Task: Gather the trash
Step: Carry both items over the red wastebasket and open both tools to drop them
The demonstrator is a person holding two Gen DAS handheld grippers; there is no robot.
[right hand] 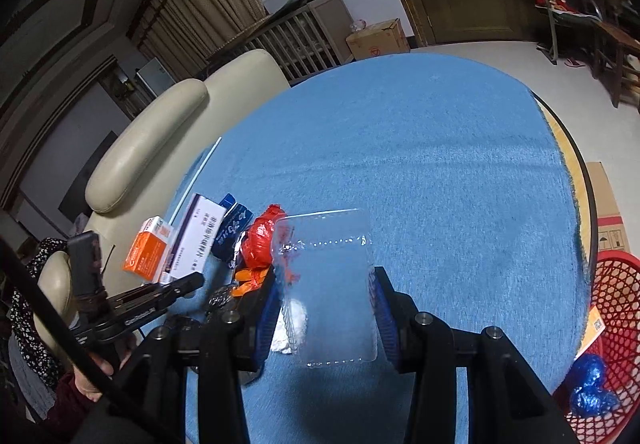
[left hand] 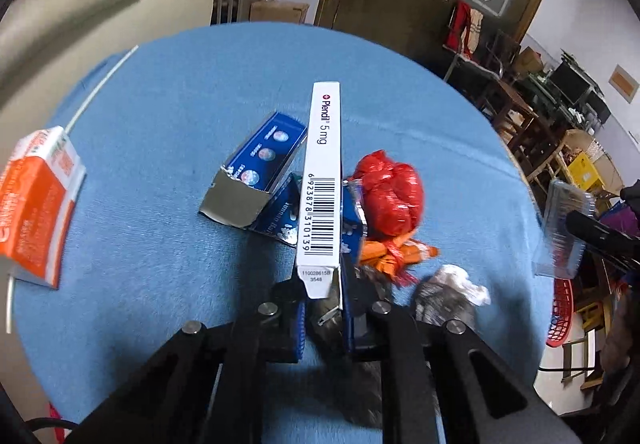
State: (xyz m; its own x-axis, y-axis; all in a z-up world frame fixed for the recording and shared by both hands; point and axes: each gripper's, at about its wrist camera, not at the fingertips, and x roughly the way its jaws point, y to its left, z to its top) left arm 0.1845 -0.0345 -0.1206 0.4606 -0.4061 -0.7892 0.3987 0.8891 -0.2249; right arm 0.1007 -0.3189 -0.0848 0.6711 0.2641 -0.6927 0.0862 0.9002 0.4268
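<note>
My left gripper (left hand: 324,286) is shut on a slim white medicine box (left hand: 323,172), which it holds edge-up over the trash pile. Under it lie a torn blue carton (left hand: 256,172), a red plastic bag (left hand: 390,196), an orange wrapper (left hand: 396,250) and a crumpled foil and tissue wad (left hand: 452,292). An orange and white carton (left hand: 36,212) lies apart at the left. My right gripper (right hand: 325,280) is shut on a clear plastic tray (right hand: 328,244), held above the blue table cloth (right hand: 440,164) just right of the pile.
A red mesh basket (right hand: 616,308) stands past the table's right edge with a blue bag (right hand: 590,392) in it. A cream armchair (right hand: 160,140) is close at the left. A cardboard box (right hand: 608,212) stands on the floor behind the basket.
</note>
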